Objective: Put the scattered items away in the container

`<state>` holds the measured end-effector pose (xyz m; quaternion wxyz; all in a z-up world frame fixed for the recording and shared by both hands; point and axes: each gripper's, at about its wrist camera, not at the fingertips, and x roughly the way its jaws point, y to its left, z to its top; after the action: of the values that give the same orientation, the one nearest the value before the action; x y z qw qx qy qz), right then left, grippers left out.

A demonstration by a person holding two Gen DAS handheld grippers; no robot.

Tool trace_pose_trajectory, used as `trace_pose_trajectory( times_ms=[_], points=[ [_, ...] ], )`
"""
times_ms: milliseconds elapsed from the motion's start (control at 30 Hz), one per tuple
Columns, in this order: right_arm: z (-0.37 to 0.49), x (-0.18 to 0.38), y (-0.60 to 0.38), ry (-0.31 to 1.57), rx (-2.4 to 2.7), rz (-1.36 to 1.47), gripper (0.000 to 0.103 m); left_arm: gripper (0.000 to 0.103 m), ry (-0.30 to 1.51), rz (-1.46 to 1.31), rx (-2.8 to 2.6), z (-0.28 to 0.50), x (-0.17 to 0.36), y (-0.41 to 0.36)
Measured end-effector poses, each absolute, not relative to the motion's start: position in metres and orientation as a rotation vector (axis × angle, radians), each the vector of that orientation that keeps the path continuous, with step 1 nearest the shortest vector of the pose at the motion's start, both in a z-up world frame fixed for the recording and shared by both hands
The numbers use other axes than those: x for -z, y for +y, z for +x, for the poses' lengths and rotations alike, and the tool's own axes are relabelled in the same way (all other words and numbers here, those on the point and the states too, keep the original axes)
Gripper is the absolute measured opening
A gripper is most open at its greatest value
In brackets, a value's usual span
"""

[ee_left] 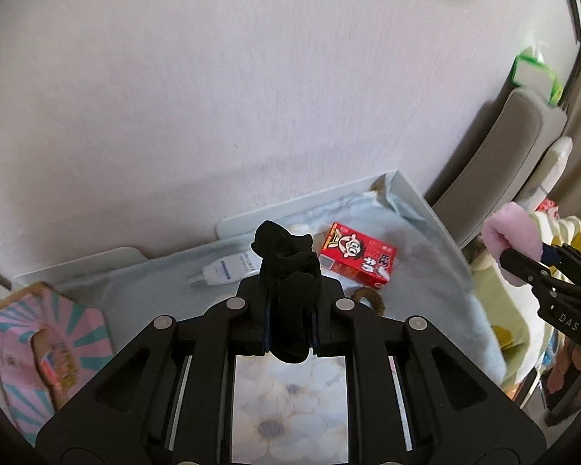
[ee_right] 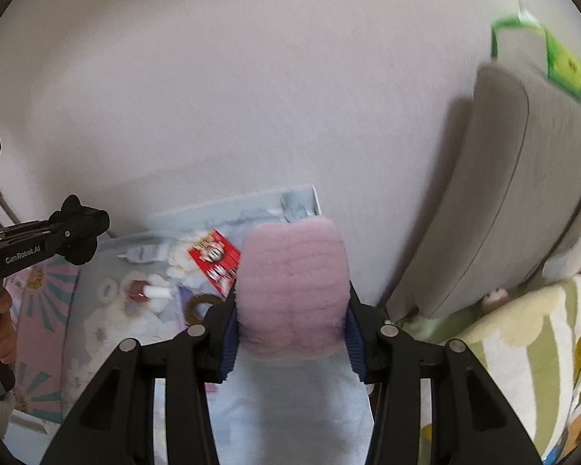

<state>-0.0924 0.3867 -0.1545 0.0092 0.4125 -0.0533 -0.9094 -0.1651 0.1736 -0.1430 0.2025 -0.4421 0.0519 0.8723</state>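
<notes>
My left gripper (ee_left: 288,310) is shut on a crumpled black cloth item (ee_left: 286,267), held above the white tray-like container (ee_left: 410,193) lined with pale blue fabric. It also shows at the left of the right wrist view (ee_right: 77,236). My right gripper (ee_right: 290,333) is shut on a fluffy pink item (ee_right: 292,283), held above the container's right side; it shows at the right of the left wrist view (ee_left: 513,232). In the container lie a red snack box (ee_left: 358,257), a white tube (ee_left: 228,269) and a brown ring (ee_left: 370,298).
A pink and teal striped box (ee_left: 38,348) lies left of the container. A grey cushion (ee_right: 515,193) leans against the wall at the right, with a green packet (ee_right: 561,62) above it. A striped yellow-green blanket (ee_right: 530,348) lies at the right. Small white and red items (ee_right: 143,290) lie in the container.
</notes>
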Motion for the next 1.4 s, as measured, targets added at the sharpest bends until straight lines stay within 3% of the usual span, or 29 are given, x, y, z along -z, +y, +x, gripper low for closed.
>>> trace_pose_trajectory(
  times_ms=[300, 633, 1000, 1400],
  points=[
    [-0.081, 0.082, 0.339, -0.01, 2.807, 1.156, 0.042, 0.012, 0.093, -1.192, -2.513, -0.116, 0.076, 0.115],
    [-0.083, 0.046, 0.265, 0.098, 2.684, 1.049, 0.042, 0.012, -0.031, -1.251, -2.659, -0.08, 0.061, 0.028],
    [-0.096, 0.049, 0.154, 0.207, 2.428, 0.981, 0.042, 0.012, -0.123, -1.38, -2.851, -0.038, 0.079, -0.074],
    [-0.105, 0.092, 0.037, 0.301, 2.155, 1.009, 0.042, 0.013, -0.229, -1.529, -2.901, -0.018, 0.124, -0.123]
  ],
)
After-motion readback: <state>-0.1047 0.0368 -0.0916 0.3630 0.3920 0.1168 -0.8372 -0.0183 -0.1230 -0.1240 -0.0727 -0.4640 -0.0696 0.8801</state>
